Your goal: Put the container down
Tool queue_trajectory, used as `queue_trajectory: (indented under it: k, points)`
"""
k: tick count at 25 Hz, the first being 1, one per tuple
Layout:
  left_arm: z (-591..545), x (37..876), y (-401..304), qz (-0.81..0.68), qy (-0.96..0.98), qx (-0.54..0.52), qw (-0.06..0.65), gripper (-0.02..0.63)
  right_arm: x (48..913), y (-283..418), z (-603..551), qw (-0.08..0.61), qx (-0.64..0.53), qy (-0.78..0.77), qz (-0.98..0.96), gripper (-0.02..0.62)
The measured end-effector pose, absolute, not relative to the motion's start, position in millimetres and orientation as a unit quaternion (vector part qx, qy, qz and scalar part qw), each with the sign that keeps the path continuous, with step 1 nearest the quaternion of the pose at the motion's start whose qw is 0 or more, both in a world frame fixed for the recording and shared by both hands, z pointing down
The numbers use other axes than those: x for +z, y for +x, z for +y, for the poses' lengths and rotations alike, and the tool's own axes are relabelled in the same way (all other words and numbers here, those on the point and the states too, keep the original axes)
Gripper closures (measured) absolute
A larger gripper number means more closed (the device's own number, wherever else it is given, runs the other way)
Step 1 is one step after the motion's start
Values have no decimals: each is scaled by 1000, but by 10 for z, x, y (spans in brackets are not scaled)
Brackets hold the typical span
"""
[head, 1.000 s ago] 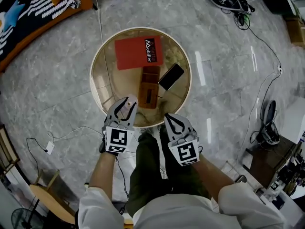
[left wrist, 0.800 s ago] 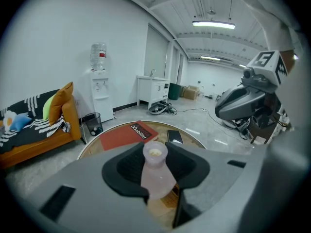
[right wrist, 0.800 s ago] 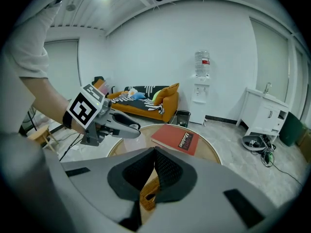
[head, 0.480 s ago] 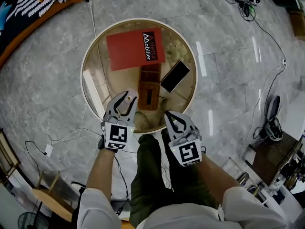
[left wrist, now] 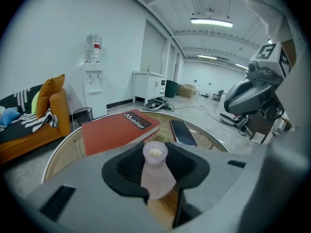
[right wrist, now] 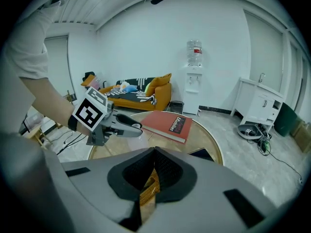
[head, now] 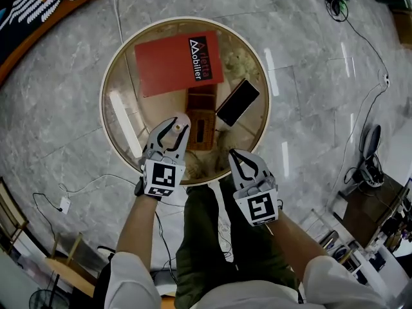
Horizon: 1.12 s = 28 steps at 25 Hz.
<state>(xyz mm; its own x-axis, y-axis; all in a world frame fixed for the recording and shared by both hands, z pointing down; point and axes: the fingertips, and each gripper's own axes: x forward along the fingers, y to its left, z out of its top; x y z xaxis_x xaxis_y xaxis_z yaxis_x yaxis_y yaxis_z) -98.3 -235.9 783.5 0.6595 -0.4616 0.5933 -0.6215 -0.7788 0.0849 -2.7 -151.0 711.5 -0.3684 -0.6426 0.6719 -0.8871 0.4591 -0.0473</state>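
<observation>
A small translucent pink flask-shaped container (left wrist: 155, 171) stands upright between the jaws of my left gripper (left wrist: 155, 154), which is shut on its body. In the head view that left gripper (head: 175, 126) hangs over the near part of the round glass table (head: 107, 131), just left of a brown case (head: 201, 121), and the container (head: 171, 136) shows between its fingers. My right gripper (head: 234, 156) is at the table's near edge, its jaws together with nothing in them. In the right gripper view the right gripper (right wrist: 154, 152) has its tips meeting, and the left gripper (right wrist: 119, 126) shows ahead at the left.
On the table lie a red book (head: 179, 63) at the far side and a black phone (head: 237, 102) to the right of the brown case. An orange sofa (head: 45, 11) stands at the far left. Cables (head: 360, 50) trail over the grey floor at the right.
Both grippers have moved forward over the table's near edge, the left still holding the container. The head view has shifted, so the table sits nearer and larger.
</observation>
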Motion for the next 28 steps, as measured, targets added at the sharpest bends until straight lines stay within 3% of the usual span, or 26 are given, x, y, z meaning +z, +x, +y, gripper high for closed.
queue_trajectory:
  k: [28]
  points:
    - [-2275,8070,-889,-300,908,272,105,462,7389,-115,-1336,302,207,469,-804,572]
